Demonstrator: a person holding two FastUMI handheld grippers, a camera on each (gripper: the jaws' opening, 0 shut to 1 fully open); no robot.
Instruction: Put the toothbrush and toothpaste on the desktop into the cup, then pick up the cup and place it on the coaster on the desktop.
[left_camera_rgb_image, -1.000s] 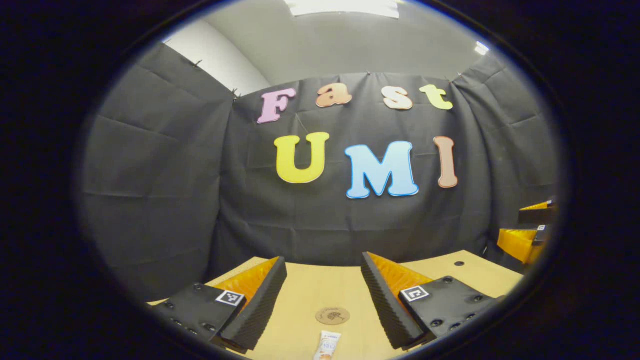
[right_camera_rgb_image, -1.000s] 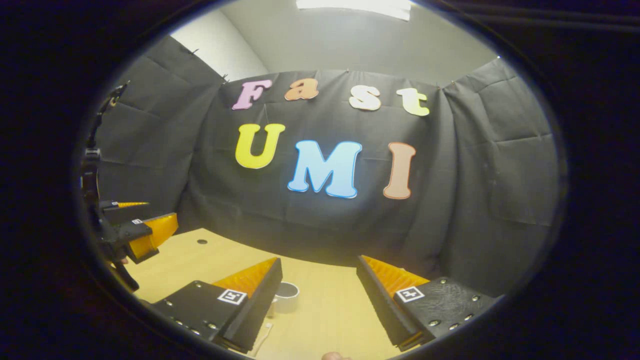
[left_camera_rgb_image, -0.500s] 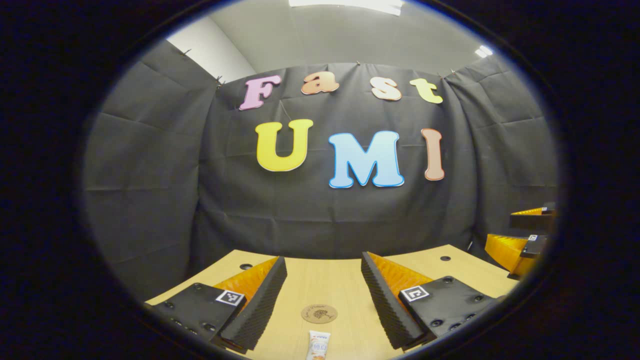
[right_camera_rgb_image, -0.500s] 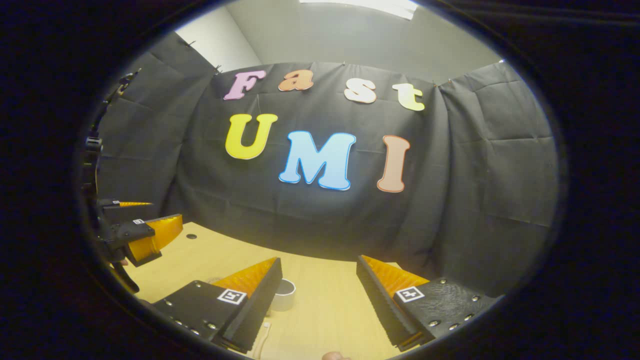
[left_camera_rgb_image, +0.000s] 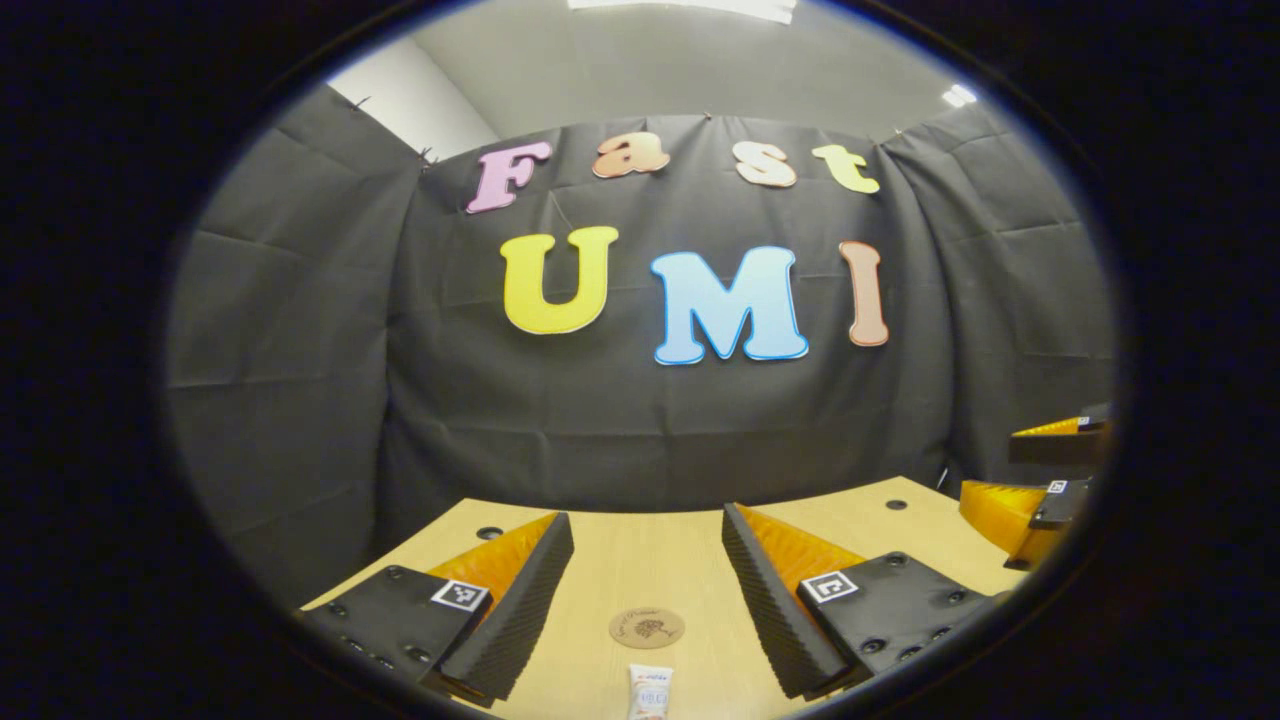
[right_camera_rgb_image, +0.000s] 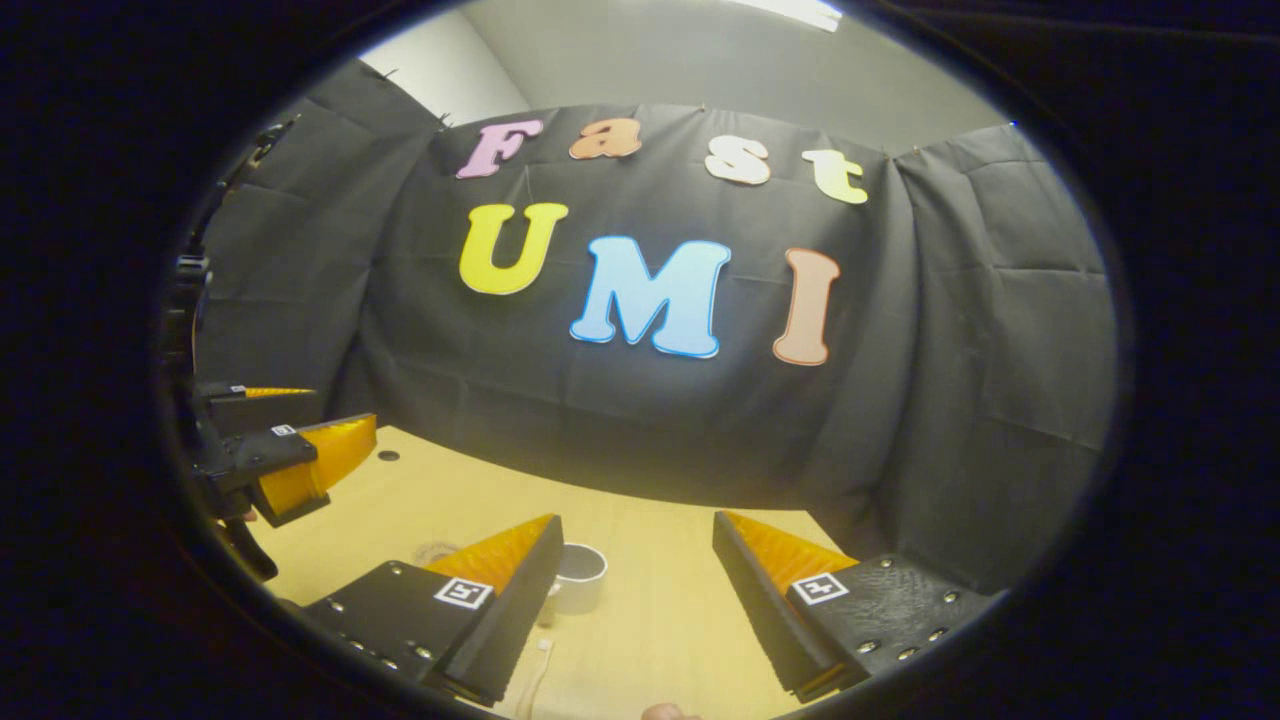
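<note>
You're at the start: both jaws wide, empty. Lower the left gripper (left_camera_rgb_image: 640, 600) onto the toothpaste (left_camera_rgb_image: 649, 692), bottom centre.

From my remote seat I can read nothing: print on the toothpaste (left_camera_rgb_image: 650, 692) and the coaster (left_camera_rgb_image: 646, 628) is too small, and the tongs' (left_camera_rgb_image: 648, 590) square markers carry only patterns.

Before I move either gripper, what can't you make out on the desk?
- Toothpaste: left gripper view, lower part cut off by the bottom edge.
- Toothbrush: right gripper view, a thin pale strip, mostly behind that gripper's finger.
- Cup: right gripper view, partly behind the same finger; inside unreadable.
- Coaster: print too small.
</note>
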